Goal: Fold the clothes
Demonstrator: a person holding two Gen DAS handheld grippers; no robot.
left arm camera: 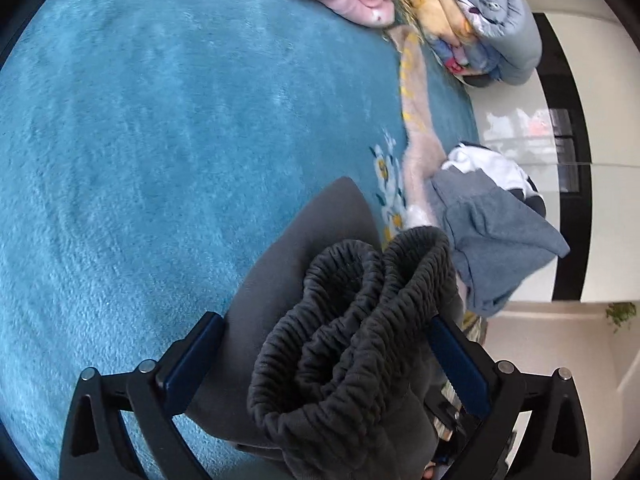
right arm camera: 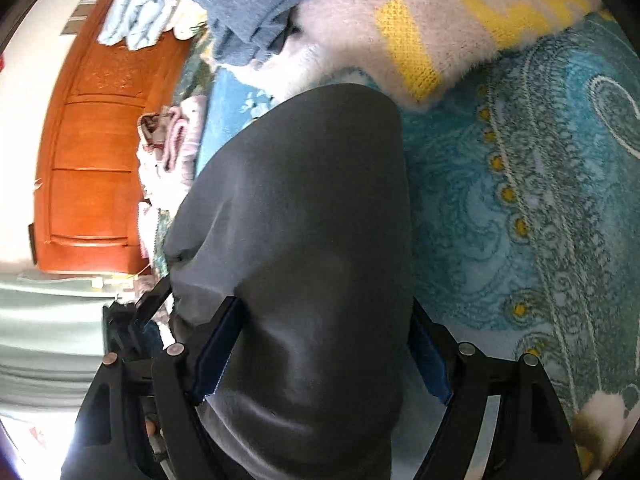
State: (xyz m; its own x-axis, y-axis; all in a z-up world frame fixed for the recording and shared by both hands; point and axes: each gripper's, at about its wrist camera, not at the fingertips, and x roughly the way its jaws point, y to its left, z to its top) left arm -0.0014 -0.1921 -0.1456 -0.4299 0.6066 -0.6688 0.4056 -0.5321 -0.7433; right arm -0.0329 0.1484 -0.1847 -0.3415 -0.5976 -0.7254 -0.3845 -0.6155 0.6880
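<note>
Straddling dark grey trousers [left arm camera: 340, 340] lower centre with left tongs [left arm camera: 328, 360] spread wide, right tongs [right arm camera: 320, 356] apparently clamping their leg; waistband likely slumps, spoiling fold.

Folded trousers [left arm camera: 320, 320] lie on the bed [left arm camera: 140, 140] near its edge; a clothes heap [left arm camera: 492, 232] sits beside them, stacked quilts [left arm camera: 480, 12] at the far corner.
</note>
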